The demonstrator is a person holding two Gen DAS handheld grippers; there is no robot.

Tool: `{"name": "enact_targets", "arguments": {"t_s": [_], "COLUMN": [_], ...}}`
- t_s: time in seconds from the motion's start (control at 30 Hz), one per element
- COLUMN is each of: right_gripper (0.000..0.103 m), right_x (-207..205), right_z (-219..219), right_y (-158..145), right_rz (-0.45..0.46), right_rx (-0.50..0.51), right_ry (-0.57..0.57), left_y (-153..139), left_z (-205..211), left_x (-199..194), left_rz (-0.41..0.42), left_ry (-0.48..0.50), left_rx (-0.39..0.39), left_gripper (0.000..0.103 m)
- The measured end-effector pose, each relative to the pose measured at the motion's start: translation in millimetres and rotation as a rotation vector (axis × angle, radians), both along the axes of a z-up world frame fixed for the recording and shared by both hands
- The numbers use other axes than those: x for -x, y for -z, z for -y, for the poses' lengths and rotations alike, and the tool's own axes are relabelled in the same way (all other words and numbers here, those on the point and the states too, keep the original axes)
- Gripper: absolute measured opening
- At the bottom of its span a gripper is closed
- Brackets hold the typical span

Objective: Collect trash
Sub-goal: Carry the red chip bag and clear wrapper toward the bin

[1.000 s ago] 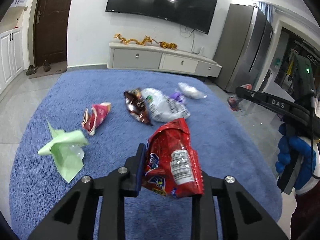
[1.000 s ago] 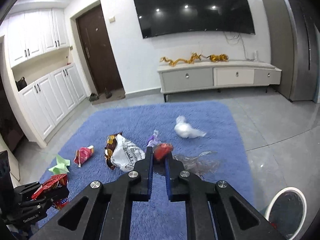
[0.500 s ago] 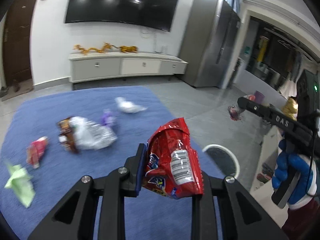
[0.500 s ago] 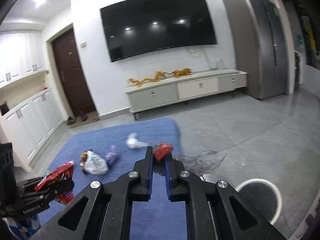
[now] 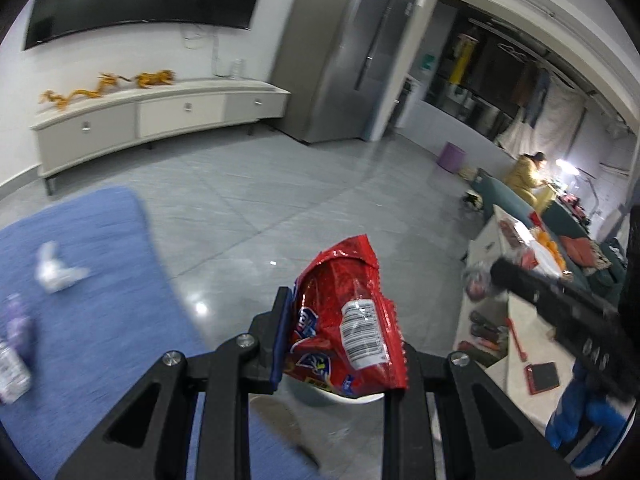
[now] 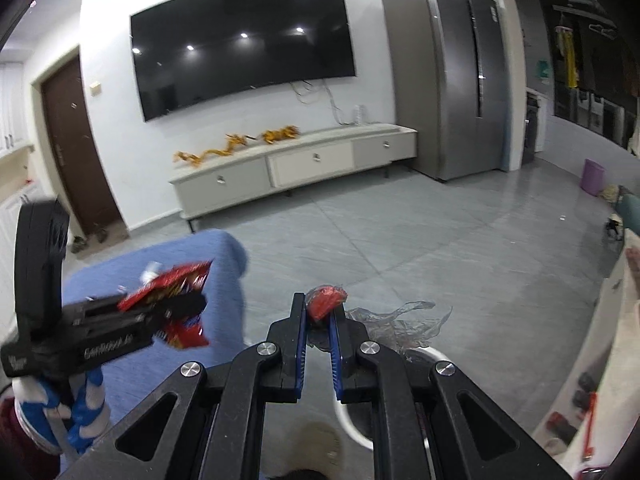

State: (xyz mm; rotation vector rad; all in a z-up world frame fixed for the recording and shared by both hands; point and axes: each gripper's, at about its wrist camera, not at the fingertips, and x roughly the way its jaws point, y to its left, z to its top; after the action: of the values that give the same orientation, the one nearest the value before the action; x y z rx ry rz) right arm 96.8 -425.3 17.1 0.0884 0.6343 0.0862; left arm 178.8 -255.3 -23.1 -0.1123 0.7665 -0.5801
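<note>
My left gripper point(image 5: 340, 320) is shut on a red snack bag point(image 5: 344, 332) with a white barcode label, held over grey tile. The white rim of a round bin point(image 5: 320, 398) shows just below the bag. My right gripper point(image 6: 318, 312) is shut on a small red wrapper point(image 6: 326, 302) with a clear plastic film point(image 6: 400, 320) trailing to its right. The bin rim point(image 6: 348, 420) lies under its fingers. In the right wrist view the left gripper point(image 6: 180, 304) and its bag point(image 6: 172, 284) are at the left. A crumpled white scrap point(image 5: 56, 270) and a purple piece point(image 5: 18, 328) lie on the blue rug point(image 5: 80, 280).
A long TV cabinet point(image 6: 296, 168) and a grey fridge point(image 6: 452, 80) stand along the far wall. A low white table point(image 5: 516, 308) with red items runs along the right. A purple bucket point(image 5: 452, 156) and a seated person point(image 5: 524, 172) are farther back.
Both grippers have swung right, off the rug and over the tile floor, each still gripping its trash. The rug litter has slid to the left edge and the white bin now sits beneath the fingers.
</note>
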Motion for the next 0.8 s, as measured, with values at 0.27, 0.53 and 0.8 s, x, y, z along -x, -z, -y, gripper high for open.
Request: {"name": "enact_targets", "arguments": {"t_s": [0.27,0.53,0.8], "right_gripper": [0.01,0.01,0.01], "right_x": [-23.6,-63.1,-83.2], "right_z": [51.7,115.6,175.6], "right_y": [31.1,84.3,160.1], "right_rz": [-0.082,-0.181,-0.303], "right_rx": [-0.063,-0.251,-0.499], "right_ry": [0.081,0.174,0.281], "left_y": [27.9,72.8,130.8], "left_z": [82.0,132.1,162.4], "left_x": [-41.4,-81.8,-123.2], "left_rz": [-0.095,-0.175,-0.3], "left_ry": [0.099,0.103,0.08], "left_rx": [-0.011,-0.083,-0.124], "left_gripper": [0.023,0.023,0.023]}}
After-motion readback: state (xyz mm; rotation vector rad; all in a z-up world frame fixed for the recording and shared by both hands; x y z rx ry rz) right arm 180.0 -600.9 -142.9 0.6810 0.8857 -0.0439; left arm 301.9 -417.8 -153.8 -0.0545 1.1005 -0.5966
